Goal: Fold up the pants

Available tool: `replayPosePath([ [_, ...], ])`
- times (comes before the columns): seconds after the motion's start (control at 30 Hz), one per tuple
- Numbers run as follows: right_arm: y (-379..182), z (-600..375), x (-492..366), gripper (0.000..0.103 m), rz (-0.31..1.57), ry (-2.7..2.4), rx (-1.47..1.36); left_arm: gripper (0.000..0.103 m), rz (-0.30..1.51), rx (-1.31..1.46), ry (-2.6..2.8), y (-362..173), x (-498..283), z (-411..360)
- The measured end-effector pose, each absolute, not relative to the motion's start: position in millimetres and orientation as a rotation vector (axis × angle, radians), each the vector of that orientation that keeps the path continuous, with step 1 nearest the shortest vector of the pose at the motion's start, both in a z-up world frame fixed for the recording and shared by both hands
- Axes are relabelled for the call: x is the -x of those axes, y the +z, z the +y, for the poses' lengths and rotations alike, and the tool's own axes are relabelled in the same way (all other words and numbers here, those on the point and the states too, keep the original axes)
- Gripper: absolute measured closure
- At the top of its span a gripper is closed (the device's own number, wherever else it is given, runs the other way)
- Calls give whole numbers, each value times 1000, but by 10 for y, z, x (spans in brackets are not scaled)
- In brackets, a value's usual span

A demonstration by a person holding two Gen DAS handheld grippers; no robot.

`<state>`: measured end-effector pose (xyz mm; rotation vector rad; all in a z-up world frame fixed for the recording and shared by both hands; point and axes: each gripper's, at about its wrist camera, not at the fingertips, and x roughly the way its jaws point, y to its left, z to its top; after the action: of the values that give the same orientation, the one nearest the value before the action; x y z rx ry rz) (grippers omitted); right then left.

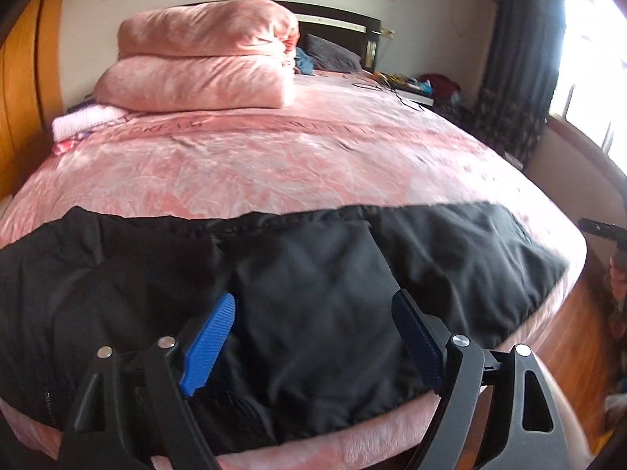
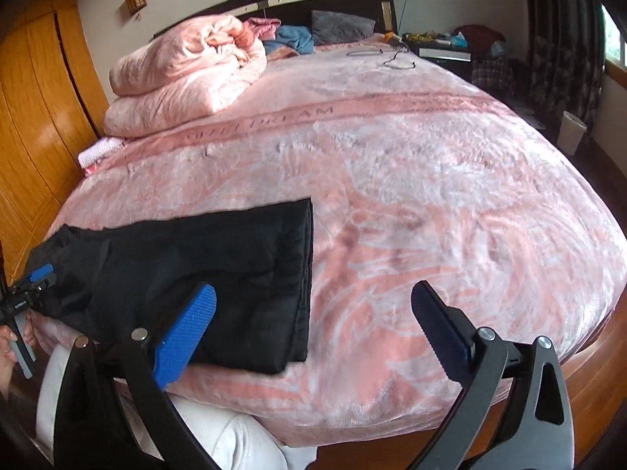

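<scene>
Left gripper (image 1: 313,313) hangs wide and empty right over the black pants (image 1: 313,274), which lie along the bed's (image 1: 274,164) near edge, long axis crosswise. Right gripper (image 2: 313,301), equally wide and empty, straddles their hem end, so either hand is close. Folded quilts (image 1: 203,55) sit well behind, nothing blocking.

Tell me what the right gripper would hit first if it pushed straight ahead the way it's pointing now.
Probably the pink blanket, just right of the folded black pants. The right gripper is open and empty, and only its left finger overlaps the pants; depth is uncertain.
</scene>
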<state>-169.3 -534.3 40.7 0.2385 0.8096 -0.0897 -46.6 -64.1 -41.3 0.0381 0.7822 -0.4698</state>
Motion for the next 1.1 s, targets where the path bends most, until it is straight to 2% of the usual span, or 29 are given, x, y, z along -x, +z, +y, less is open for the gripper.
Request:
replayPosePath([
  [0.07, 552, -5347, 1640, 4, 773, -38, -300, 20, 768, -45, -466, -358, 364, -629],
  [0.17, 591, -5141, 1403, 4, 802, 4, -240, 17, 768, -141, -412, -358, 241, -719],
  [0.27, 412, -4836, 1049, 4, 888, 73, -168, 17, 781, -199, -379, -431, 18, -716],
  [0.5, -65, -4378, 391, 4, 1032, 166, -157, 17, 931, -96, -375, -652, -403, -452],
  [0.87, -162, -4531, 494, 4, 1040, 99, -222, 17, 990, -172, -600, -848, -521, -693],
  [0.9, -170, -4535, 495, 4, 1047, 97, -216, 24, 1000, -170, -605, -869, -553, -692],
  [0.93, -178, -4527, 487, 4, 1051, 94, -207, 36, 1009, -165, -600, -884, -577, -687],
  [1.03, -206, -4505, 459, 4, 1052, 97, -212, 58, 1042, -162, -580, -925, -645, -668],
  [1.07, -212, -4501, 451, 4, 1051, 100, -219, 62, 1041, -156, -580, -921, -648, -661],
  [1.1, -220, -4497, 445, 4, 1050, 101, -225, 73, 1039, -146, -572, -916, -652, -650],
])
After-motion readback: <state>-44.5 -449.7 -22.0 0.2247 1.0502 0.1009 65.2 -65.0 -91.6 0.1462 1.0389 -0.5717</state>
